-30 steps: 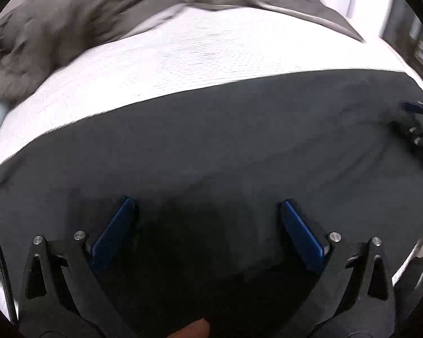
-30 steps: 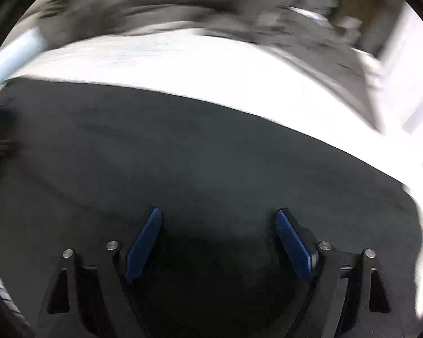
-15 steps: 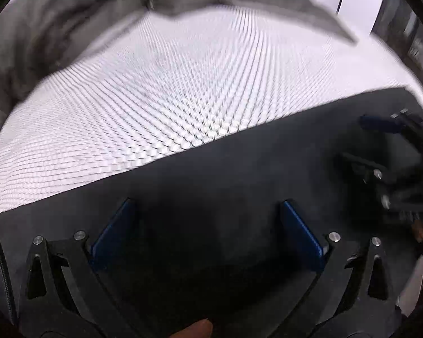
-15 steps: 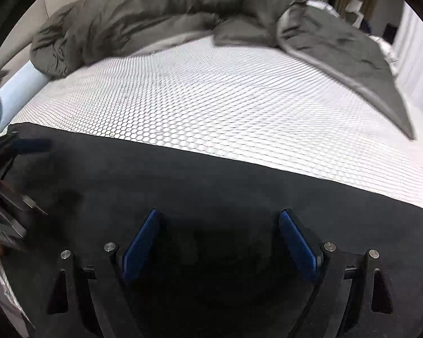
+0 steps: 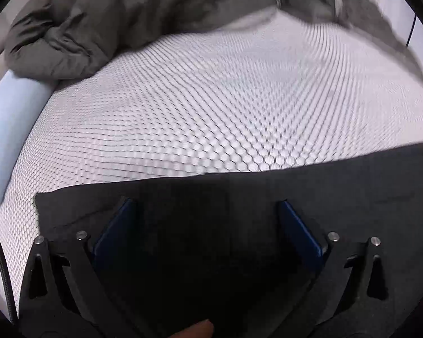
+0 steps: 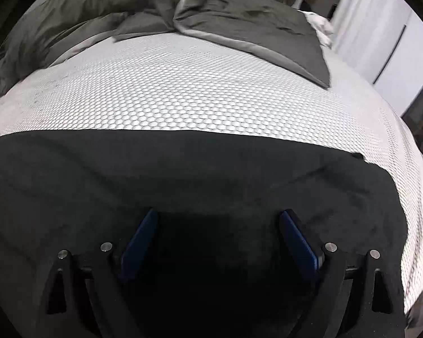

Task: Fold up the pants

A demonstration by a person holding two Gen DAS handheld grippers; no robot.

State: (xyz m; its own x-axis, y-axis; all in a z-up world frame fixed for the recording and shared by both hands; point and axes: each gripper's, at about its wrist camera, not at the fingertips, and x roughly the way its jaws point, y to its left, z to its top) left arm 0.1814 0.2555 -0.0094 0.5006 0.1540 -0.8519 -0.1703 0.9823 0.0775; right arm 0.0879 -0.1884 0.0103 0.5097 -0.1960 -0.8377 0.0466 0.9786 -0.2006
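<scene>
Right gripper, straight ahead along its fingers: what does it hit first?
Most likely the black pants lying flat on the white mattress. The right gripper points steeply down with open, empty fingers, and dark cloth fills the gap. How far off is unclear.

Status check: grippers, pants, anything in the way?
Left gripper and right gripper open, empty. Black pants flat on mattress. Grey duvet bunched beyond, clear of pants.

The black pants (image 6: 183, 174) run past both views' lower edges.
</scene>
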